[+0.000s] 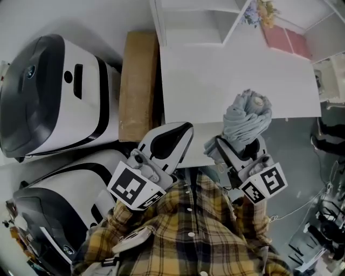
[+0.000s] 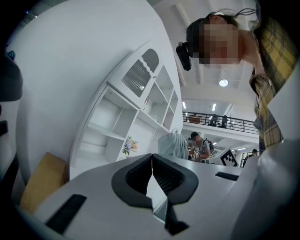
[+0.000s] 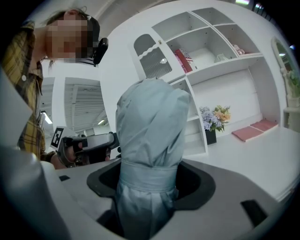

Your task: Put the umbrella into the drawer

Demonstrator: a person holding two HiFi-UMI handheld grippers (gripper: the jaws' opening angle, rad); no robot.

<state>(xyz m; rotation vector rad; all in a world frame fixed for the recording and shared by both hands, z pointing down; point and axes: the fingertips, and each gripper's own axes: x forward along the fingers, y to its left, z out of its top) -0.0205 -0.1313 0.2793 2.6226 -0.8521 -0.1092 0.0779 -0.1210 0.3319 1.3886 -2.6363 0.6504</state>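
Observation:
My right gripper (image 1: 237, 144) (image 3: 149, 180) is shut on a folded grey-blue umbrella (image 1: 247, 116) (image 3: 150, 126). It grips the umbrella at its strap band, and the bundle stands up out of the jaws over the near edge of the white desk (image 1: 226, 75). To its left my left gripper (image 1: 183, 129) (image 2: 151, 161) is shut, its pads touching at the tip with nothing between them. The umbrella (image 2: 172, 144) also shows behind it in the left gripper view. No drawer is visible in any view.
A white shelf unit (image 1: 199, 21) (image 3: 206, 51) stands at the back of the desk, with a small flower pot (image 1: 259, 12) (image 3: 214, 117) and pink books (image 1: 285, 39) (image 3: 255, 129). A brown board (image 1: 137, 86) and two white-and-black machines (image 1: 48, 91) lie left of the desk.

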